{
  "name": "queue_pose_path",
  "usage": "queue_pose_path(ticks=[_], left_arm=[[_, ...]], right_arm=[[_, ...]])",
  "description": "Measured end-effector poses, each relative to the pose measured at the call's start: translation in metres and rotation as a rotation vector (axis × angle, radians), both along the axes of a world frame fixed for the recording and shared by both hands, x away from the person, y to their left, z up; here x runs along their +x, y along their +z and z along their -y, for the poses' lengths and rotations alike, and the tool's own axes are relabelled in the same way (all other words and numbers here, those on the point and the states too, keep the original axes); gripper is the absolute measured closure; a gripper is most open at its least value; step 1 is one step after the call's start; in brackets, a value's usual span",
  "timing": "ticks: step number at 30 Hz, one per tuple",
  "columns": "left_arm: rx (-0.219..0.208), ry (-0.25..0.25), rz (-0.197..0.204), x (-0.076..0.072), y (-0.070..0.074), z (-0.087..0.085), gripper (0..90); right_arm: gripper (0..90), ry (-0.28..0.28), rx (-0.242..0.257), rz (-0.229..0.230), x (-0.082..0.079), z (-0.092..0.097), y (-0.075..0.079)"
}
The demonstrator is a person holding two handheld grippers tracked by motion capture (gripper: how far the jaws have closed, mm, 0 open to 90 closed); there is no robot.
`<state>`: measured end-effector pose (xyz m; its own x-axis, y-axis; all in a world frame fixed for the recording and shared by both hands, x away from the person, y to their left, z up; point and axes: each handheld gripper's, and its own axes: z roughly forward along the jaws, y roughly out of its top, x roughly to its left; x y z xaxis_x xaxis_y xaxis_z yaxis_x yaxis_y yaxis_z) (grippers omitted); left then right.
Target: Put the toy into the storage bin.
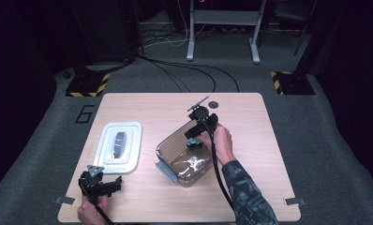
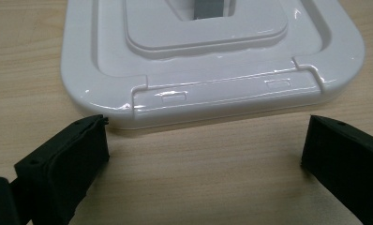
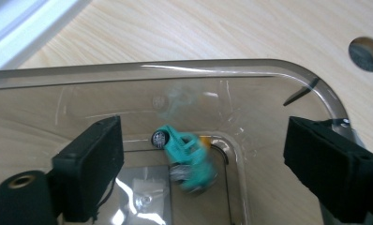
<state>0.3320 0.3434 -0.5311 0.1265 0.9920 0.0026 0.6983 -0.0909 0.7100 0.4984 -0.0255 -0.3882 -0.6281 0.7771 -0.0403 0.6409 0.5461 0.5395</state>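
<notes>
A small teal toy car (image 3: 187,157) shows blurred inside the clear plastic container (image 3: 128,70), between and below my right gripper's (image 3: 201,150) jaws. Those jaws stand wide apart and neither pad touches the car. In the high view my right gripper (image 1: 194,136) hovers over the far end of the container (image 1: 163,147), with the car (image 1: 194,143) just under it. The white lid (image 1: 120,146) lies flat at the left. My left gripper (image 1: 112,185) rests near the front edge, open, its jaws a little short of the lid's (image 2: 212,89) near edge with bare table between them.
A round hole (image 1: 213,104) sits in the table behind the container and also appears as the hole (image 3: 366,54) in the right gripper view. The person's right forearm crosses the table's front right. Cables and stand legs lie on the floor beyond the far edge.
</notes>
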Motion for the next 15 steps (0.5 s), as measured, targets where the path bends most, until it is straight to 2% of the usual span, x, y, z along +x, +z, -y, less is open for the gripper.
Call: queue_pose_path(ticks=[6,9,15], left_arm=[[-0.005,0.005,0.006,0.0,0.0,0.0,0.3],[-0.005,0.005,0.008,0.0,0.0,0.0,0.3],[-0.006,0.006,0.007,0.0,0.0,0.001,0.3]], right_arm=[[3.6,0.018,0.04,0.034,-0.013,0.011,0.014],[0.8,0.016,0.044,0.051,-0.019,0.019,0.021],[0.0,0.005,0.068,0.096,-0.031,0.042,0.033]])
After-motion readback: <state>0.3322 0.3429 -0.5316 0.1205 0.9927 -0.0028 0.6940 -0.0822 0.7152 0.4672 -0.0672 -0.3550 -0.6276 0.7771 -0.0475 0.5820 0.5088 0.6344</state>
